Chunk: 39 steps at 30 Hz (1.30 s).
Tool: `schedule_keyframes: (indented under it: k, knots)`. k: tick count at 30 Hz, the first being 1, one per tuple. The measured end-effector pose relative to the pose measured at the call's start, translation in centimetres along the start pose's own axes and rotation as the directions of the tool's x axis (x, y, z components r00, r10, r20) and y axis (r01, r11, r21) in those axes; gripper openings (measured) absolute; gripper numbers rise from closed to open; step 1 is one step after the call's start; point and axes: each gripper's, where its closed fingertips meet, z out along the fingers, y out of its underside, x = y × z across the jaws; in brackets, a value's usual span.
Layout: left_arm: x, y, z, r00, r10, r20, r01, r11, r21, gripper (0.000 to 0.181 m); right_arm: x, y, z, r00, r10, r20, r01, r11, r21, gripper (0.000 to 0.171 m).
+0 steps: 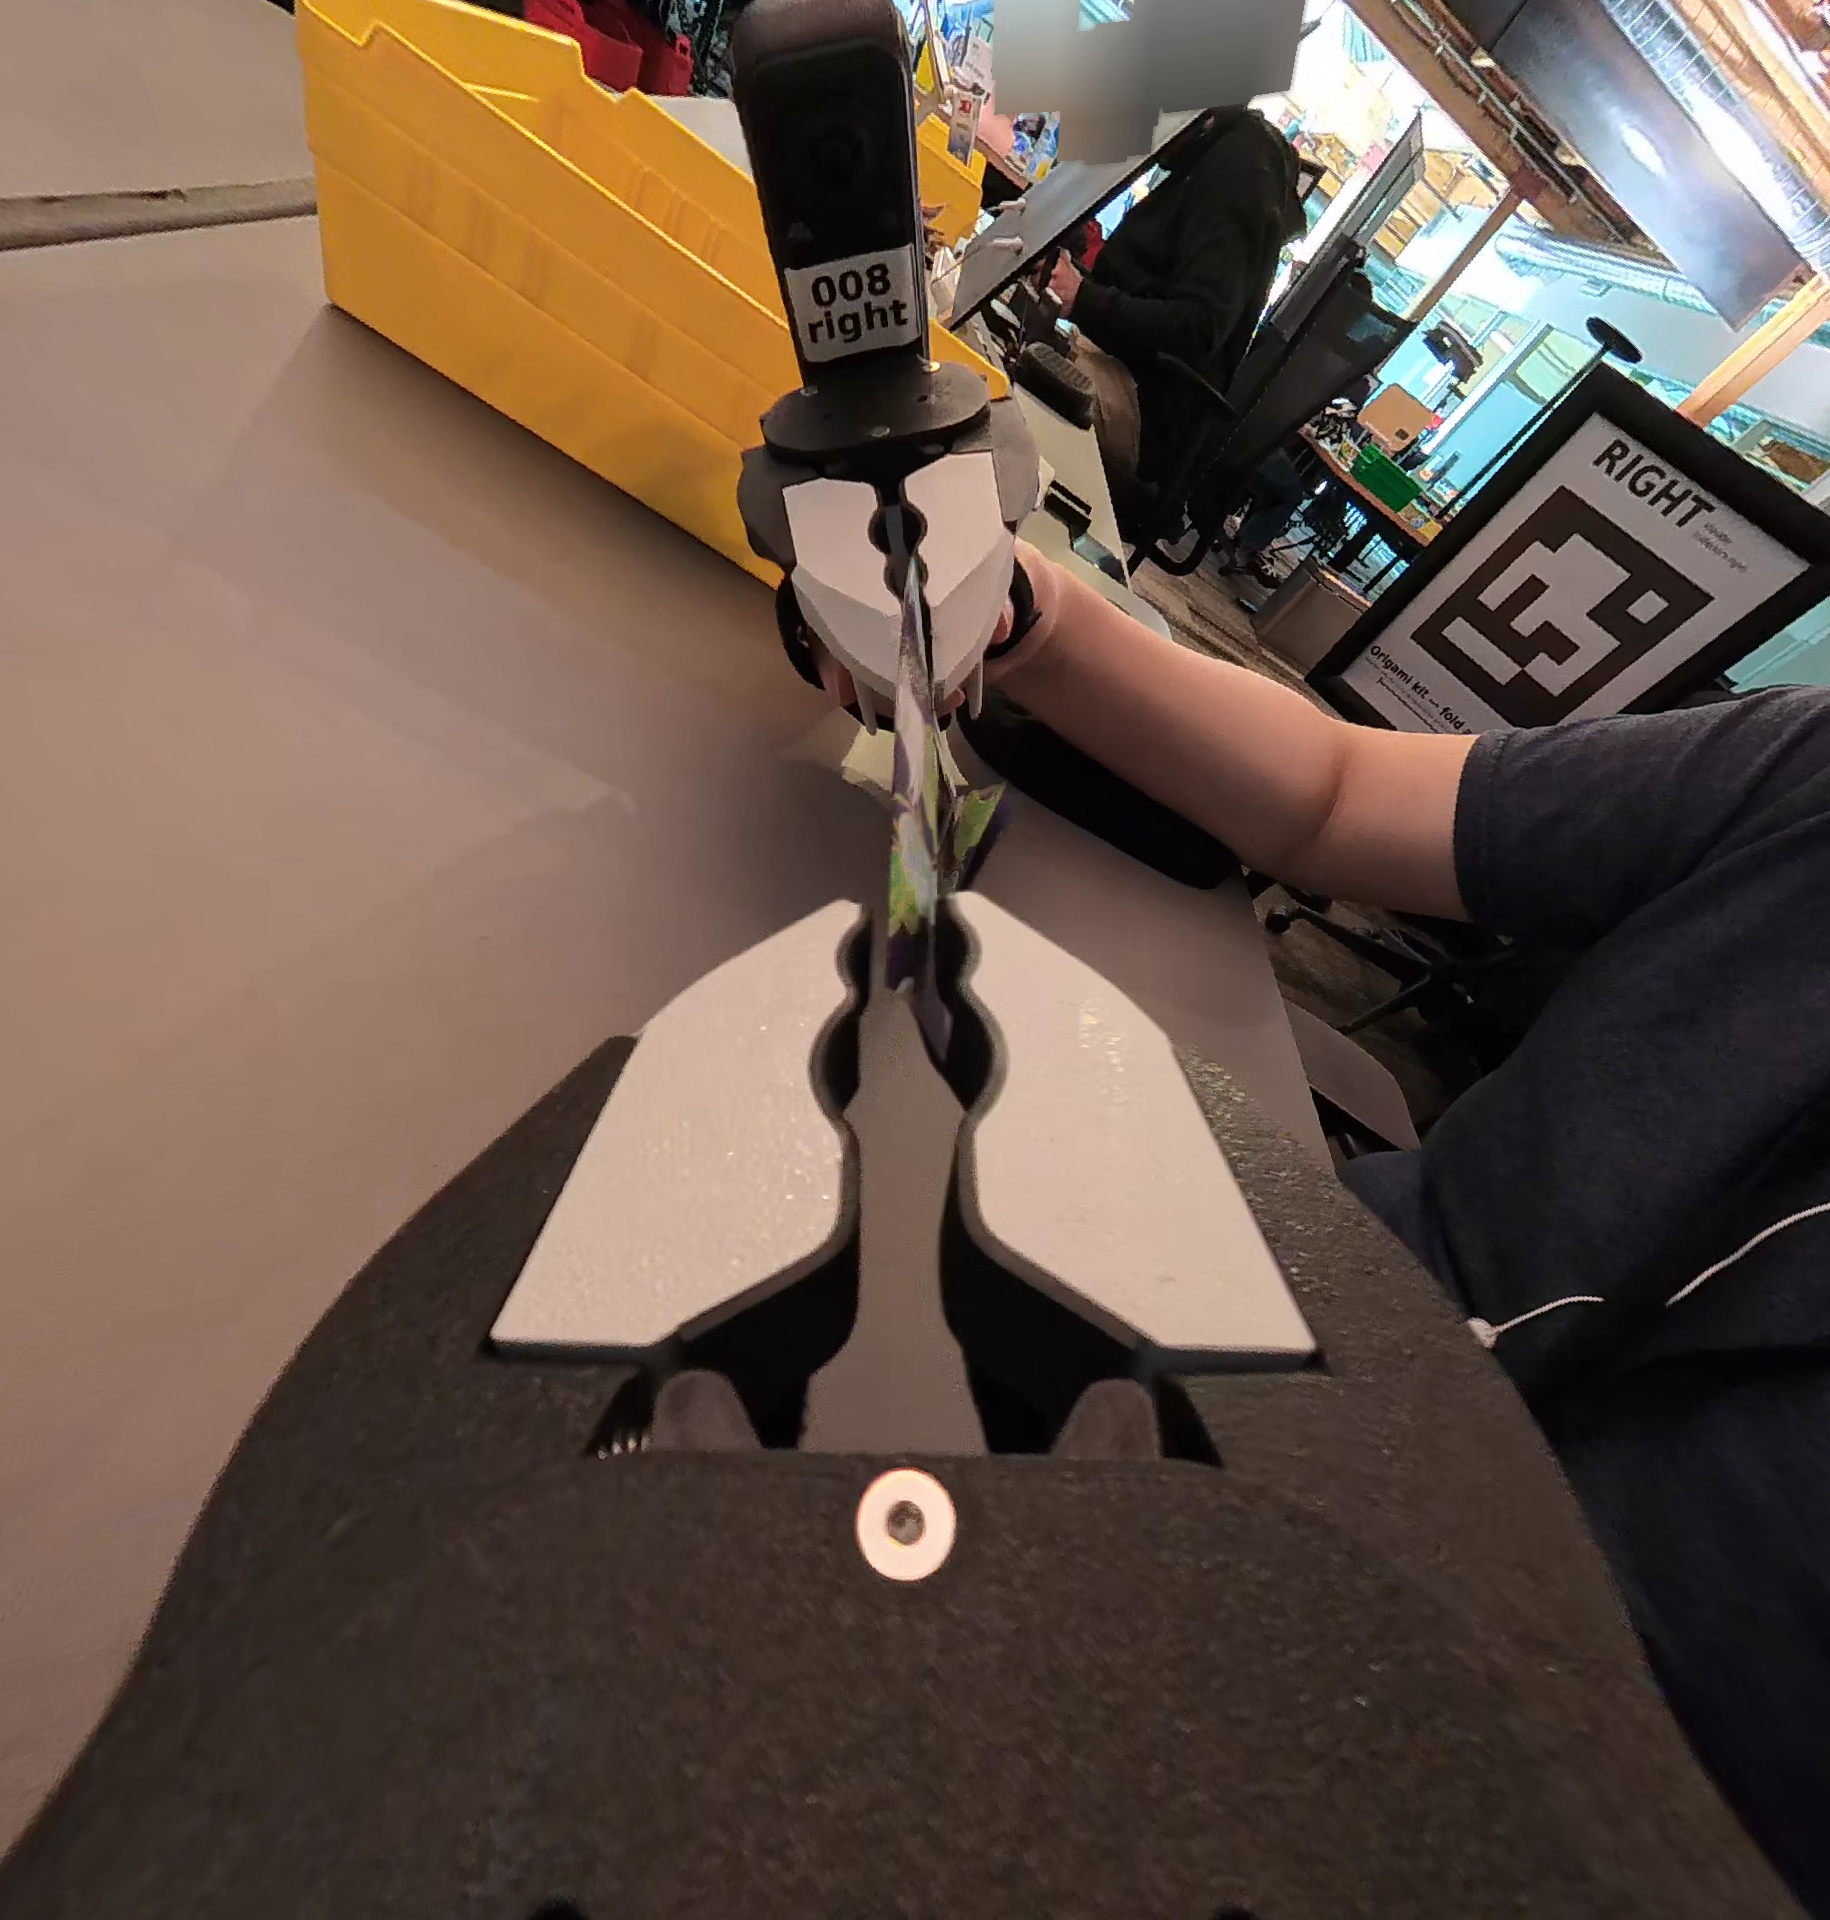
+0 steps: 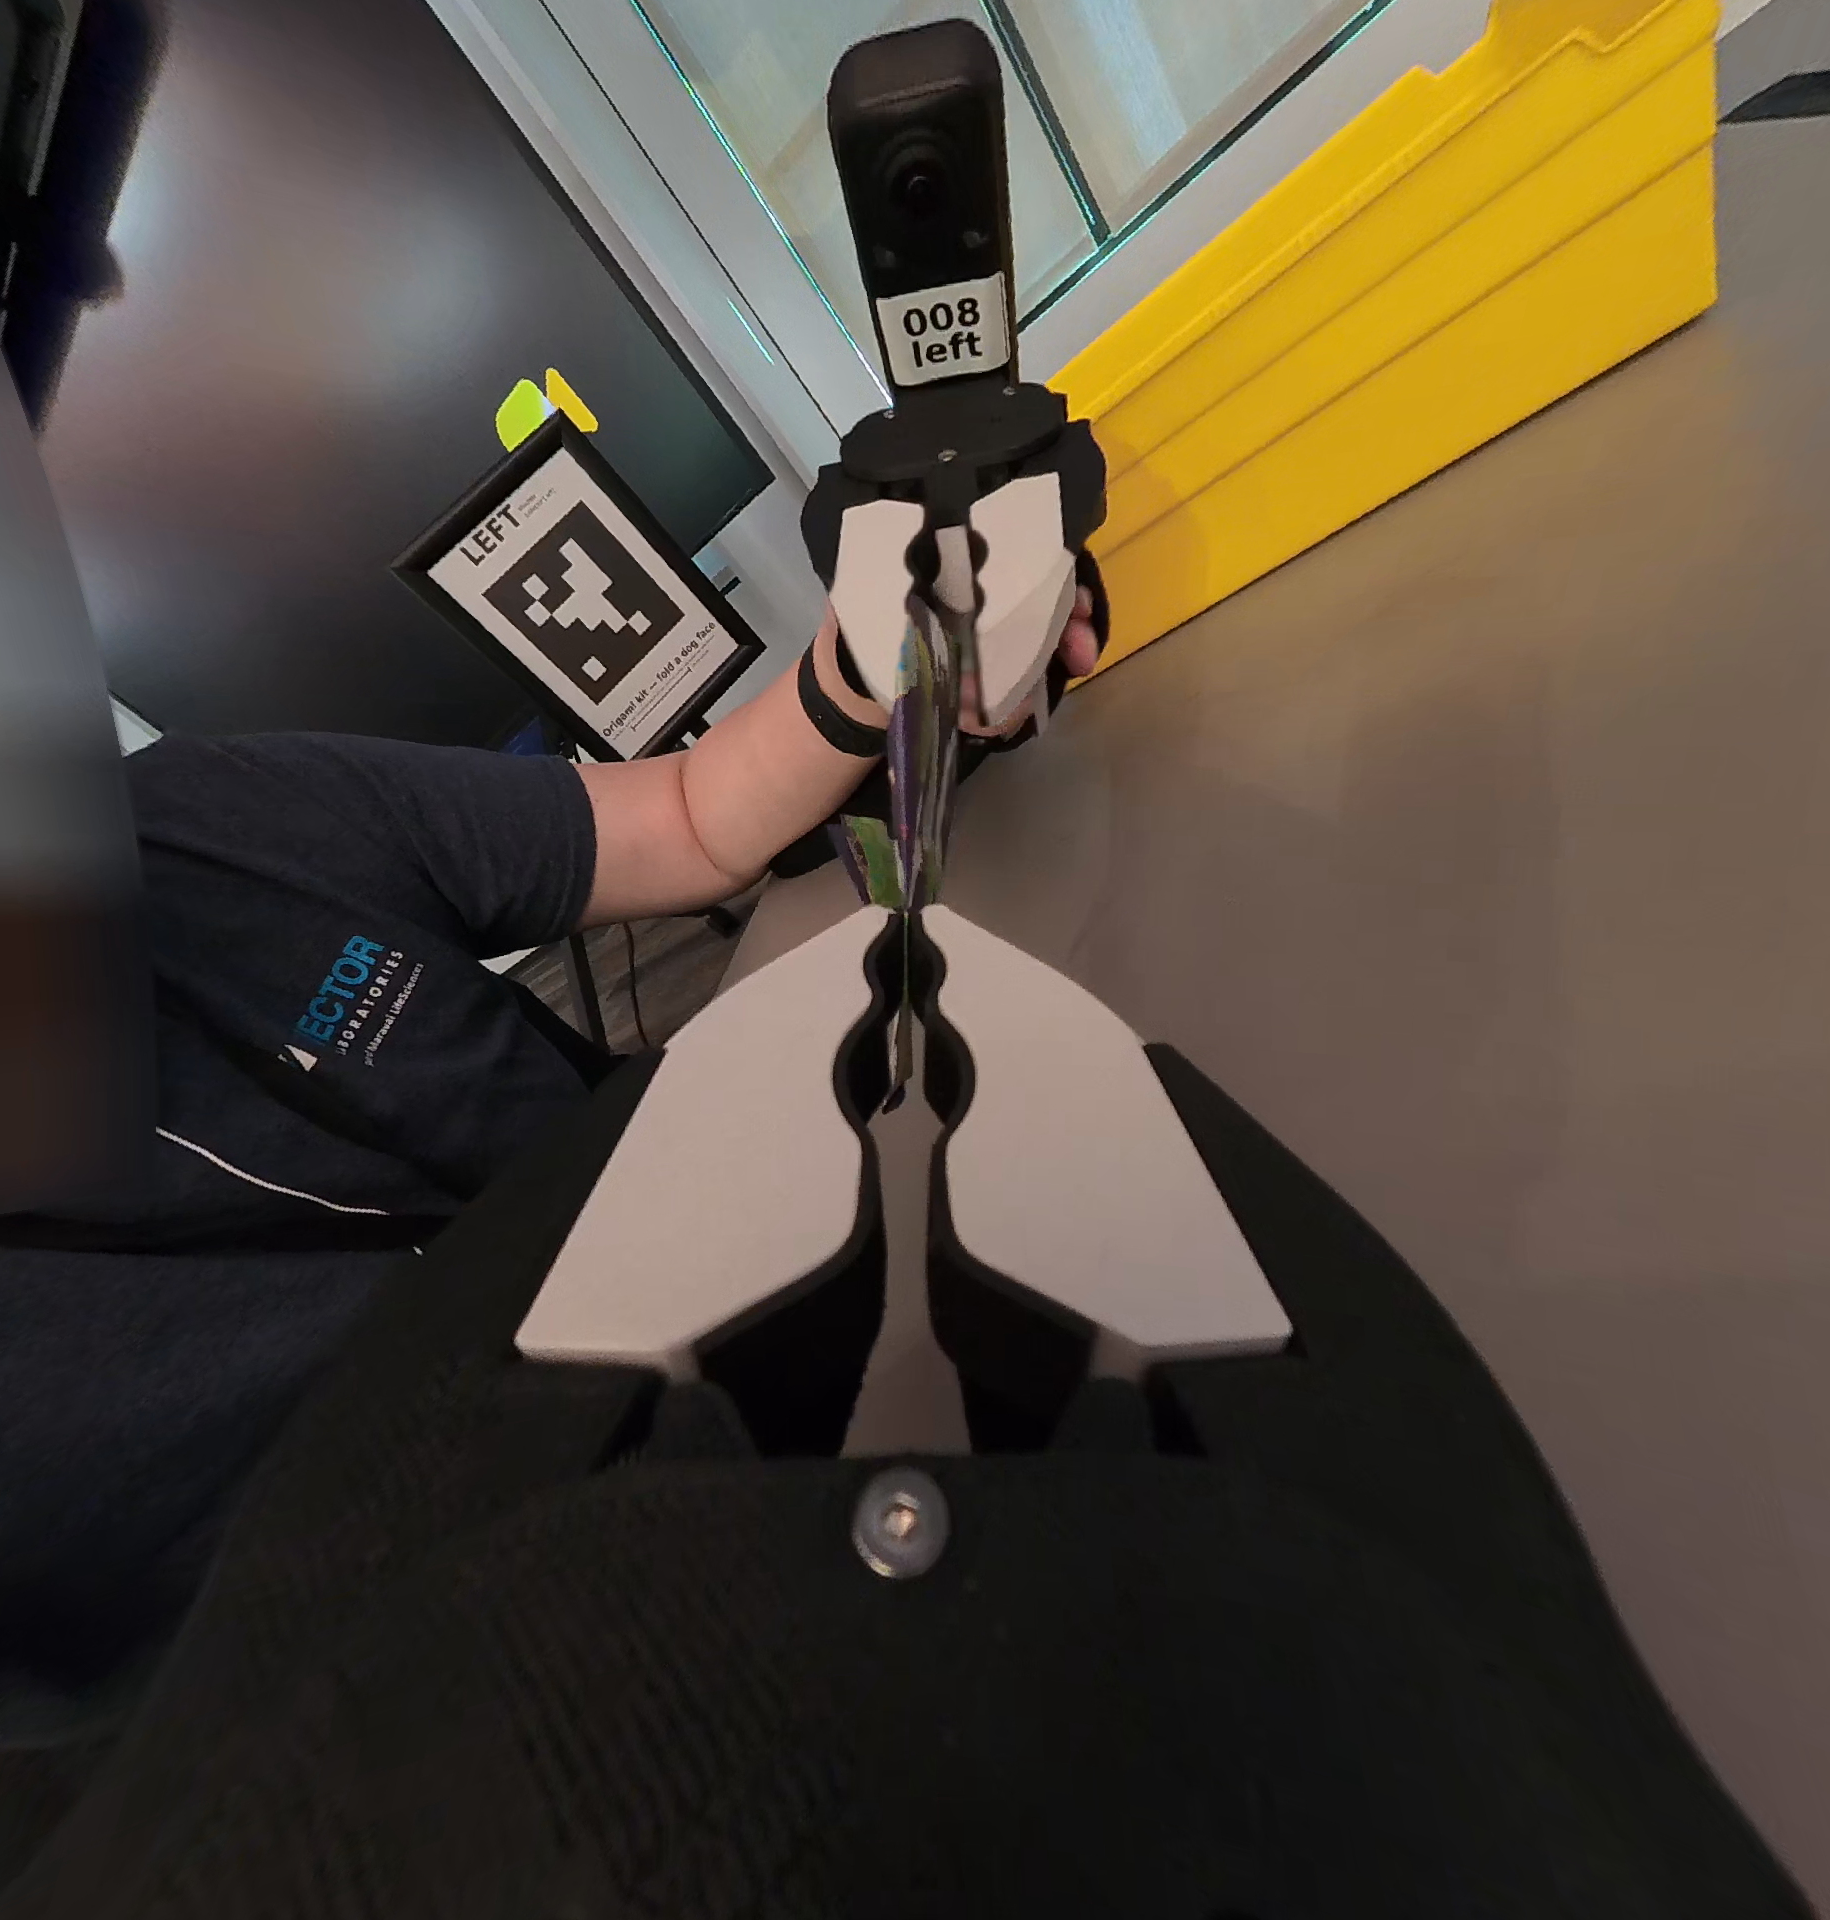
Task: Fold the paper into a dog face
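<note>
Above the grey table, my left hand-held gripper and right hand-held gripper each pinch one end of the folded purple-and-green patterned paper. Thin and limp, it likely tears easily; grip creased edges.

1. From the left wrist view we look forward along our left gripper, low over the table; the right gripper faces us close by.
2. The right wrist view mirrors this, facing the left gripper.
3. Both views share the paper, the table and the yellow bin.
</note>
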Motion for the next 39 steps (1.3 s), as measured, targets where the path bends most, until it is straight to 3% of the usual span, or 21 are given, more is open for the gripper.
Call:
schedule_keyframes:
  k: [2, 6, 9, 12, 39]
  knots:
    - [0.0, -0.2, 0.0, 1.000, 0.002, 0.007, -0.002, 1.000, 0.007, 0.020, 0.0, -0.2, -0.2, 1.000, -0.002, 0.000, 0.002, 1.000, 0.013, 0.001]
    - [0.0, -0.2, 0.1, 1.000, 0.006, 0.003, -0.006, 1.000, 0.013, 0.020, -0.2, -0.6, -0.5, 1.000, -0.003, 0.011, 0.003, 0.999, 0.037, 0.001]
    - [0.2, 0.0, 0.4, 1.000, -0.001, -0.018, 0.001, 1.000, 0.016, 0.017, -0.4, -0.7, -0.5, 1.000, -0.006, 0.022, 0.005, 0.999, 0.044, 0.001]
    - [0.6, 0.2, 0.6, 0.999, 0.010, -0.042, -0.009, 1.000, 0.012, 0.000, -0.4, -0.7, -0.5, 1.000, -0.004, 0.025, 0.003, 0.999, 0.041, 0.001]
    - [0.9, -0.8, 0.5, 1.000, 0.012, -0.010, -0.011, 0.997, 0.071, 0.000, -1.2, -1.5, -0.6, 0.998, -0.048, 0.044, 0.043, 0.994, 0.098, 0.001]
